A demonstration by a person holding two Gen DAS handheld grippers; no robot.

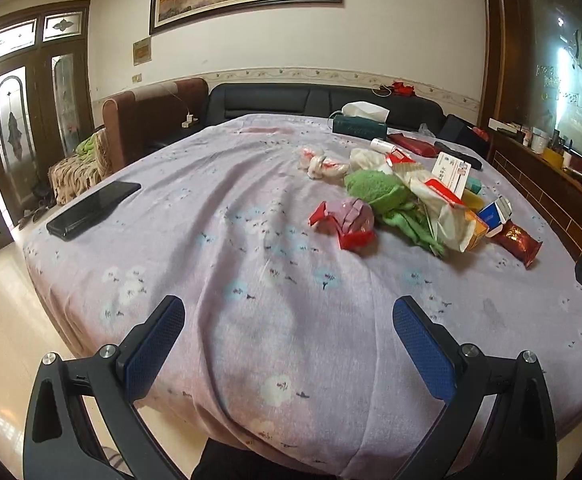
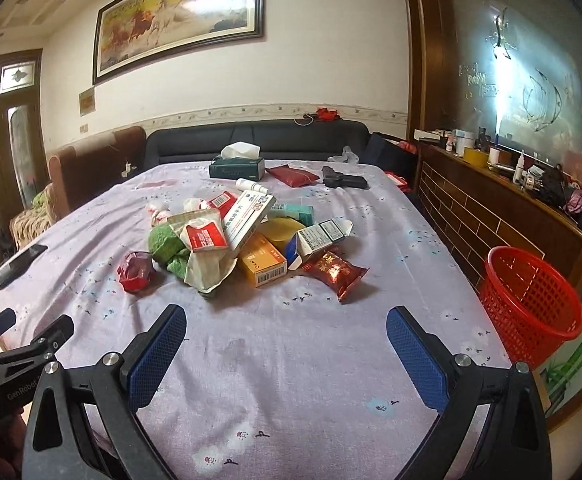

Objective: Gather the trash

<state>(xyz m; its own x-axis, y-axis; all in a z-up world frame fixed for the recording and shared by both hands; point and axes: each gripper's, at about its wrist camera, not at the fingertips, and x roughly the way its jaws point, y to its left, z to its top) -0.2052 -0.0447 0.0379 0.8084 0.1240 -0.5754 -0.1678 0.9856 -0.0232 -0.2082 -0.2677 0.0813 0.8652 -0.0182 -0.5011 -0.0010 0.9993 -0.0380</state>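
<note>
Hovering: my left gripper (image 1: 289, 330) and right gripper (image 2: 287, 340), both spread wide, empty
Trash pile (image 2: 243, 240): straight ahead, nearer my right
Red basket (image 2: 531, 304): off right

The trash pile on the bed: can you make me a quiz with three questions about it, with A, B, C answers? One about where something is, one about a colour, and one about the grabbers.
1. Where is the red basket?
A. on the bed
B. beside the bed, on the right
C. on the sofa

2. What colour is the crumpled cloth in the pile?
A. green
B. blue
C. black

3. How are the left gripper and right gripper?
A. both shut
B. holding a box
C. both open, holding nothing

Answers: B, it stands off the bed's right edge; A, it is plainly green; C, bedsheet shows between the spread fingers.
</note>
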